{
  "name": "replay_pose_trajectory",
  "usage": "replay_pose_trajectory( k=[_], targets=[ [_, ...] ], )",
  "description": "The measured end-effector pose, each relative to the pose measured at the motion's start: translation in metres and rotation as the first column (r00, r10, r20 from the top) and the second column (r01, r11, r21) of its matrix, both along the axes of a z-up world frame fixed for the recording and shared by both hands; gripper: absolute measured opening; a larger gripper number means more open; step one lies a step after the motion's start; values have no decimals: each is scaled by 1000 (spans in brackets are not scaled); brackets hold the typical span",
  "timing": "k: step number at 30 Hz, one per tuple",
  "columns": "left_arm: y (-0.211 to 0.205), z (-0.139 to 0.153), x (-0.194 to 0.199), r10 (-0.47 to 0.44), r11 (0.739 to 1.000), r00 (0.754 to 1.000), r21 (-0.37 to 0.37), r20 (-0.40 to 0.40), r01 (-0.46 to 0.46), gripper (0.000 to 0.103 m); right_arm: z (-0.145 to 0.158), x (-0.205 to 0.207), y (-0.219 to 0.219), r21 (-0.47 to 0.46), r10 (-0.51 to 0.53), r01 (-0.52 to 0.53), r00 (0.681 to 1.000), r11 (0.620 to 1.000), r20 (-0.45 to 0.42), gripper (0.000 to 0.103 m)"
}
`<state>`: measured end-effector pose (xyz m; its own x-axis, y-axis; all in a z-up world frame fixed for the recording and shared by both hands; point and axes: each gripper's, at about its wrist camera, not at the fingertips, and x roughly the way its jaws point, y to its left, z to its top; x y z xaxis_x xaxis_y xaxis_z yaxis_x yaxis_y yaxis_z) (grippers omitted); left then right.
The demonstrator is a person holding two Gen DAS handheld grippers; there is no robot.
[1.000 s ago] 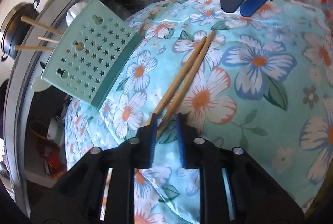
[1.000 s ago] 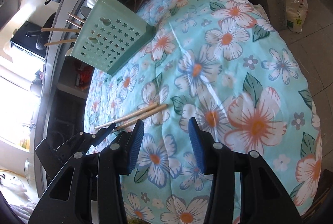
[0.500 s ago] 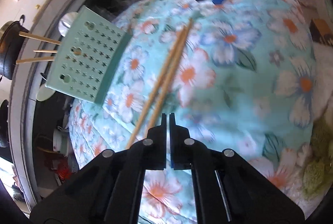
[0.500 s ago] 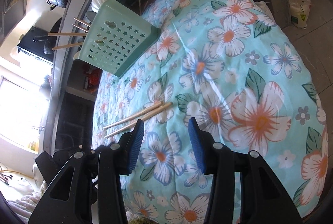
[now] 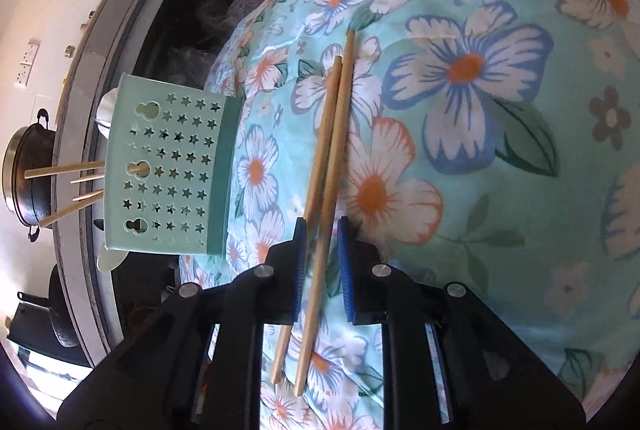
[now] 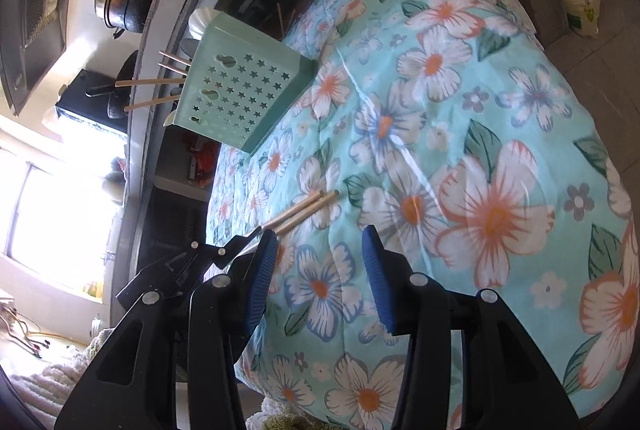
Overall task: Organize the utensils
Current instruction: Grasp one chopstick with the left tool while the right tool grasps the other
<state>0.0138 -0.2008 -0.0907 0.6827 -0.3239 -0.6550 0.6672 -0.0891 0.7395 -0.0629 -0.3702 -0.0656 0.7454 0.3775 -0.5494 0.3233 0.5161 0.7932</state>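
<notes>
Two chopsticks [image 5: 328,190] lie side by side on the floral cloth [image 5: 500,110], touching along most of their length. We read them as light, stiff, smooth wood: easy to lift, but round enough to roll or scissor apart if pinched off-centre.

Left gripper [image 5: 323,230]: jaws have just been opening. They now stand parted, with one stick in the gap and the other running just under the left finger [image 5: 299,238]. No pad visibly presses on either, so we call it released, not a grip.

Long axis runs straight ahead along the fingers. The far ends point away toward the cloth's far side and the near ends pass back beneath the gripper body.

Best hold, in our judgement: both sticks together, across the axis, closer to mid-length than where the fingers sit now, to limit droop and twist.

Right gripper [image 6: 320,254]: half open, empty, hovering over bare cloth; the stick tips lie just ahead of its left finger.

Green star-holed holder [image 5: 168,170] stands well off to the left of the left fingers, already carrying several chopsticks.
</notes>
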Motion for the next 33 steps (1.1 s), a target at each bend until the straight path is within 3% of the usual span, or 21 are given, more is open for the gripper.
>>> replay_pose_trajectory(
  k=[3,7,17,23,26,29,33],
  targets=[
    [-4,-11,-4,-49,998,997,39,63,46,5,-4,-9,-3,26,-18,17,1000,1000,5,44],
    [-5,-18,-14,-107,991,986,93,125,96,4,-8,-18,-10,61,-33,32,999,998,24,44],
    [5,-9,-27,-103,979,991,187,82,86,5,-7,-34,-21,110,-34,25,996,994,78,44],
    [19,-2,-38,-5,982,999,190,38,-2,5,-8,-38,-27,130,-40,30,997,991,73,44],
    [18,6,-40,28,986,1000,166,4,-28,9,-5,-37,-27,125,-36,26,997,992,75,44],
    [18,18,-44,34,991,999,134,-20,-31,24,1,-35,-26,104,-30,22,997,994,77,44],
    [12,40,-48,65,997,988,57,-138,-57,34,0,-35,-25,100,-37,30,997,995,75,46]
  ],
)
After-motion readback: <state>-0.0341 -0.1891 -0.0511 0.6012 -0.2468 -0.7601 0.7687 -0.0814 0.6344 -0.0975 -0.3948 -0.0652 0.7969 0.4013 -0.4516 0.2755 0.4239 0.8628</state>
